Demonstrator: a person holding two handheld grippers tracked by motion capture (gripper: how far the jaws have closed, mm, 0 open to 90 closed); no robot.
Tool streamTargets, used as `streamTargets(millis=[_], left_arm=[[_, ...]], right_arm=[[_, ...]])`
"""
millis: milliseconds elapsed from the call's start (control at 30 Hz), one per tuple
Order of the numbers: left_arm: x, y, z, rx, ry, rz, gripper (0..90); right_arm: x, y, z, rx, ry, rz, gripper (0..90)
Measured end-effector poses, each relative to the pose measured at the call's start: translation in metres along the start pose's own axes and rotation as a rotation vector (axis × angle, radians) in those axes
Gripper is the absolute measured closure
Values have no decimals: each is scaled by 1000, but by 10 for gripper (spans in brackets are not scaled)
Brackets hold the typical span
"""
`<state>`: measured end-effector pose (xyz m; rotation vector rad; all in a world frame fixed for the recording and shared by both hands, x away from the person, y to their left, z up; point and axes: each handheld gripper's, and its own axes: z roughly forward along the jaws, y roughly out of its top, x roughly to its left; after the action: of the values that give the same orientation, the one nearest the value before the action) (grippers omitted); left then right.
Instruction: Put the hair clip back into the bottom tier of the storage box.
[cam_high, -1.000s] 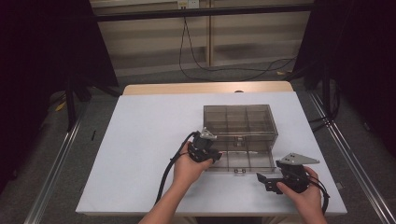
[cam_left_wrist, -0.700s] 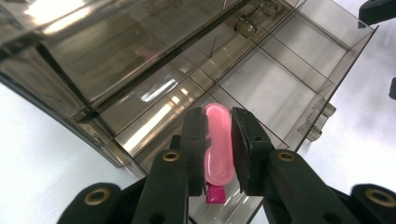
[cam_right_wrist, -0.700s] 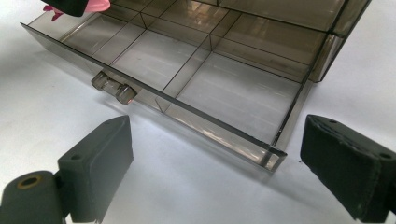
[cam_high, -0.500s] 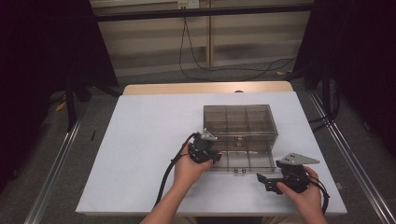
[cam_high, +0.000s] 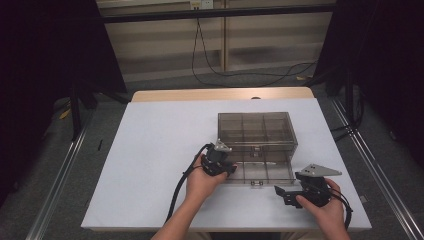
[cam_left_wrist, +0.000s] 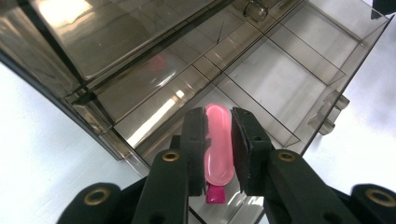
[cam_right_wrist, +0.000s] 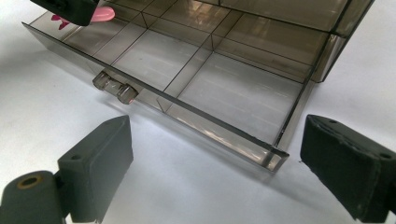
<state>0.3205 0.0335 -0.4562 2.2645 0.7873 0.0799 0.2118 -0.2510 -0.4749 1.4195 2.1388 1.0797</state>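
A small translucent pink capsule-shaped piece with a darker magenta end sits clamped between the two black jaws of the left gripper, held above the left end compartment of the pulled-out drawer of a smoke-grey clear plastic organiser box; in the right gripper view its pink tip pokes out over that same corner cell, where what may be a magenta mark shows on the floor; the step in hand looks like placing the piece into the drawer; the next move, by this reading, calls for lowering it inside the divider walls and then spreading the jaws to let go; the right gripper rests on the white table just in front of the drawer's knobbed face, its jaws wide apart and holding nothing, seemingly ready to push the drawer home.
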Motion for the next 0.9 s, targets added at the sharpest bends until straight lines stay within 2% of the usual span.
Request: streamTargets(millis=[67,433,633,733,767,900], left_arm=[[-1,0,0,7,9,1,759],[1,0,0,-6,1,-2,744],[3,1,-6,-5,-1,-8,734],[4,1,-9,-27,2,-22,734],[6,2,-12,-15,1,-19,734],[8,2,-17,-36,2,-27,734]], right_arm=[[0,0,0,0,0,0,93],[0,0,0,-3,0,1,93],[1,1,-2,-6,5,5,93],[3,2,-2,-4,4,-1,93],[3,2,-2,-5,6,-1,93],[5,3,-3,-4,6,-7,94]])
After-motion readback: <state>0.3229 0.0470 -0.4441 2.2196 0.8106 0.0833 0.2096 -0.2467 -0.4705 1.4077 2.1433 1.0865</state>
